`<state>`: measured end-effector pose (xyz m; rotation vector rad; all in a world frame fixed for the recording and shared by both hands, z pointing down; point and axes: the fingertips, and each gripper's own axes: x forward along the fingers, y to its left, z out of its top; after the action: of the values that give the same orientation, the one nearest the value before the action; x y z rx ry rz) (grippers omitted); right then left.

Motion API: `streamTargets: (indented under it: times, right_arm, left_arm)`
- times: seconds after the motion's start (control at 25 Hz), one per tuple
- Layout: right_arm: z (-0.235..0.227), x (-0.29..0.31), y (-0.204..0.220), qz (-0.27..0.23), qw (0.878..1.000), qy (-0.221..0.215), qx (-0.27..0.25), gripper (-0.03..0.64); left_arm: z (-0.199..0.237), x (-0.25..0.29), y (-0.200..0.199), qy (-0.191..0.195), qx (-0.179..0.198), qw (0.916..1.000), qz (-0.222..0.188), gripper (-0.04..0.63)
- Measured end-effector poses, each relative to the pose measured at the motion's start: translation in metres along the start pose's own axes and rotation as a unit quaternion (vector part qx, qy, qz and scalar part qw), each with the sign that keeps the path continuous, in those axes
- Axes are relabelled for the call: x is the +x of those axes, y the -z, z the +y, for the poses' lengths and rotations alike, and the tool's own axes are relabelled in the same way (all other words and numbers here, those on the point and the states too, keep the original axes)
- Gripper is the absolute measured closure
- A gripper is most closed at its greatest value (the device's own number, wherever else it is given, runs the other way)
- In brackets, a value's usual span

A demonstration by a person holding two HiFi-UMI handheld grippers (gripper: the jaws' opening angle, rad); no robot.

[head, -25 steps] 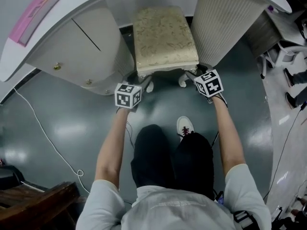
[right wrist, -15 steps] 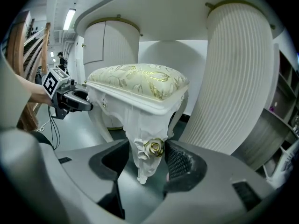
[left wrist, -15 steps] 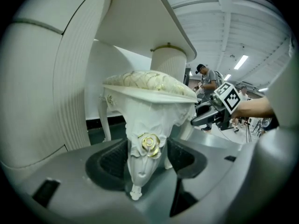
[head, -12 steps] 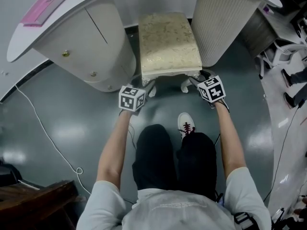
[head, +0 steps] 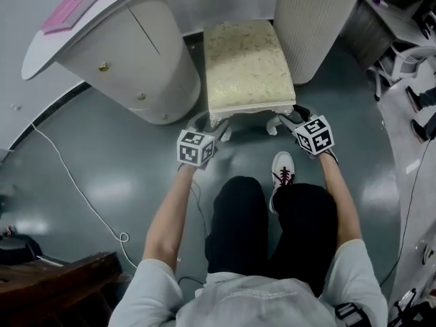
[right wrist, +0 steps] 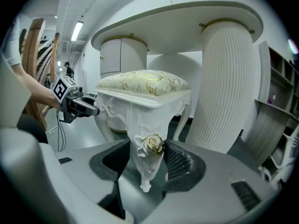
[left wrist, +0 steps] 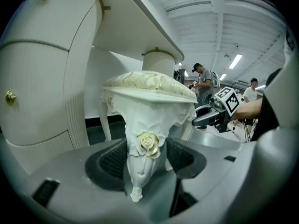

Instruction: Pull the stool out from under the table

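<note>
The cream stool point(head: 248, 63) with a gold-patterned cushion stands between the two pedestals of the white table point(head: 102, 5), its front half out on the floor. My left gripper point(head: 216, 127) holds the stool's front left leg point(left wrist: 140, 164); the jaws have just been closing, with the leg between the pads. My right gripper point(head: 286, 118) is shut on the front right leg point(right wrist: 145, 169). In each gripper view a carved leg with a gold rose stands between the dark pads, in the left gripper point(left wrist: 145, 160) and in the right gripper point(right wrist: 148, 161).
A round drawer pedestal point(head: 136, 67) flanks the stool on the left, a ribbed pedestal point(head: 310, 26) on the right. A white cable point(head: 75, 182) trails over the grey floor. My shoe point(head: 281, 169) is just behind the stool. Dark wooden furniture point(head: 54, 285) sits bottom left, a white chair point(head: 409, 67) far right.
Both grippers have drawn back toward me with the stool's front legs, and the stool has slid further out from between the pedestals.
</note>
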<state>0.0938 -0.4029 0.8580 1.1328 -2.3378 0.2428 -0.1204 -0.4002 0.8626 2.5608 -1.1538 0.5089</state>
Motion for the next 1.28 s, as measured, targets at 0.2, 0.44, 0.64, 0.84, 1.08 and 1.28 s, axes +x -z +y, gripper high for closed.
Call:
streamTargets:
  times: [0.2, 0.44, 0.64, 0.84, 1.08, 1.28]
  right_arm:
    - [0.017, -0.025, 0.018, 0.025, 0.998, -0.039, 0.041, 0.377]
    - [0.032, -0.045, 0.028, 0.020, 0.998, -0.034, 0.054, 0.390]
    - [0.052, -0.066, 0.039, -0.004, 0.999, -0.040, 0.029, 0.388]
    - [0.058, -0.089, 0.051, -0.013, 0.999, -0.049, 0.019, 0.388]
    - [0.078, -0.125, 0.073, -0.015, 0.998, -0.067, -0.011, 0.388]
    - [0.090, -0.149, 0.086, -0.021, 0.997, -0.074, -0.018, 0.390]
  left_arm:
    - [-0.026, -0.015, 0.015, -0.009, -0.016, 0.9990, 0.040, 0.337]
    - [-0.044, -0.031, 0.025, -0.006, -0.010, 0.9984, 0.056, 0.337]
    - [-0.062, -0.050, 0.036, -0.020, -0.010, 0.9981, 0.057, 0.337]
    - [-0.093, -0.065, 0.046, -0.048, -0.015, 0.9967, 0.063, 0.337]
    - [-0.132, -0.090, 0.064, -0.055, -0.023, 0.9972, 0.045, 0.337]
    - [-0.159, -0.107, 0.076, -0.057, -0.014, 0.9970, 0.051, 0.337]
